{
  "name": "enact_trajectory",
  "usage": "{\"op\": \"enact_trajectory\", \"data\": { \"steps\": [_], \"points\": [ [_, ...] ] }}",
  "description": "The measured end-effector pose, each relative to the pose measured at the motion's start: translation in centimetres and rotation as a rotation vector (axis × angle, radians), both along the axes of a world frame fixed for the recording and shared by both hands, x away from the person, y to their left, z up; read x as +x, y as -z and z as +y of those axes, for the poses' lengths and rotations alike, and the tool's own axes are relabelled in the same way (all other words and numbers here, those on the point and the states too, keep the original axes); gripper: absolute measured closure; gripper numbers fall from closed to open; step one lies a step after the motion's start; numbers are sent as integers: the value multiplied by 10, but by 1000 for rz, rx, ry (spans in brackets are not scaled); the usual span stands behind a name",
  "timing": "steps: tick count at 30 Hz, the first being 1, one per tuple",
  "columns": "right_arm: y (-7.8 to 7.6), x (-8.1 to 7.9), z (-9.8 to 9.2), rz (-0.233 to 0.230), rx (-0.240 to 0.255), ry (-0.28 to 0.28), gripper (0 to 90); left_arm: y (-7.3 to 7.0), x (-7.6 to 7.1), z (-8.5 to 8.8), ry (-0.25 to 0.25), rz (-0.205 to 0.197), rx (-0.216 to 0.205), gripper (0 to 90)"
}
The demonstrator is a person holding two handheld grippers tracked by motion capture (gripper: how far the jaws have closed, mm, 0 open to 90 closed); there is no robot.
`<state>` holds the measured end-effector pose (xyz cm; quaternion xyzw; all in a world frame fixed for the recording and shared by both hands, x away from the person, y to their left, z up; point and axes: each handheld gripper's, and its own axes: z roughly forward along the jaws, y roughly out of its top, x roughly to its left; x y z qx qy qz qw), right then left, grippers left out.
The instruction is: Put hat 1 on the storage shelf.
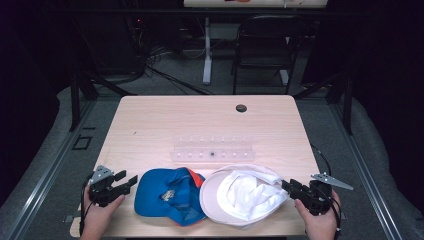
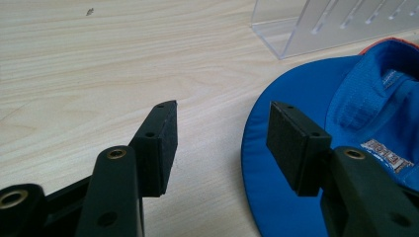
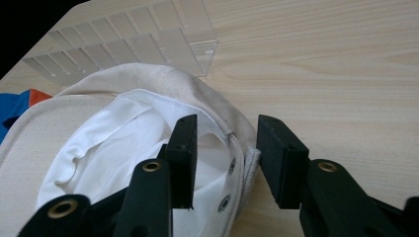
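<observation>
Wooden table point(image 1: 150, 125): right gripper point(image 3: 225, 148) open astride white cap point(image 1: 240, 195) rim, left gripper point(image 2: 220, 143) open beside blue cap point(image 1: 165, 192); thin fabric could slip out on closing.

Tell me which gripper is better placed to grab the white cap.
Right, I'd say. The right gripper is open, its fingers straddling the white cap rim. The left gripper sits open by the blue cap, on the far side.
</observation>
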<state>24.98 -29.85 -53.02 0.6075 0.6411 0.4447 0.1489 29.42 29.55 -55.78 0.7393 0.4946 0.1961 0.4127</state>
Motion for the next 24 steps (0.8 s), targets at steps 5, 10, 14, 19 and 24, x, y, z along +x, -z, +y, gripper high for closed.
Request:
{"op": "enact_trajectory", "data": {
  "steps": [5,10,14,19,24],
  "points": [
    [-3,0,0,6,8,1,629,-1,-1,-1,3,-8,3,470],
    [-5,4,0,42,23,0,587,-1,-2,-4,13,5,-10,474],
    [-10,8,0,101,12,-7,583,0,0,-8,26,5,-6,475],
    [-18,10,-3,143,13,1,580,0,0,-11,42,9,2,480],
    [-27,14,-9,227,38,11,558,0,0,-11,45,7,1,482]
  ]
}}
